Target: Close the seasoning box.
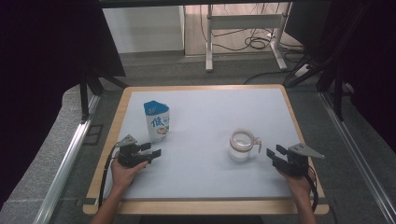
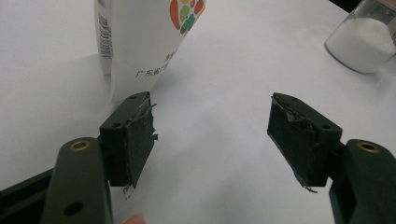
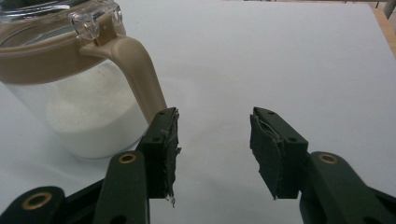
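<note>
We hold both grippers apart and empty, left gripper (image 2: 212, 133) near the carton (image 1: 157, 120), right gripper (image 3: 214, 140) just beside the jar's handle (image 3: 135, 70), white powder inside the jar (image 3: 70, 93) plain in the right gripper view

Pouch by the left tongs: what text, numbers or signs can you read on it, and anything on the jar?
"低": large blue character on the pouch front.
"广东省": start of a small black line low on the pouch's back; the rest is blurred.
Barcode: on the pouch's back edge, digits unreadable.
Jar: no text.
</note>
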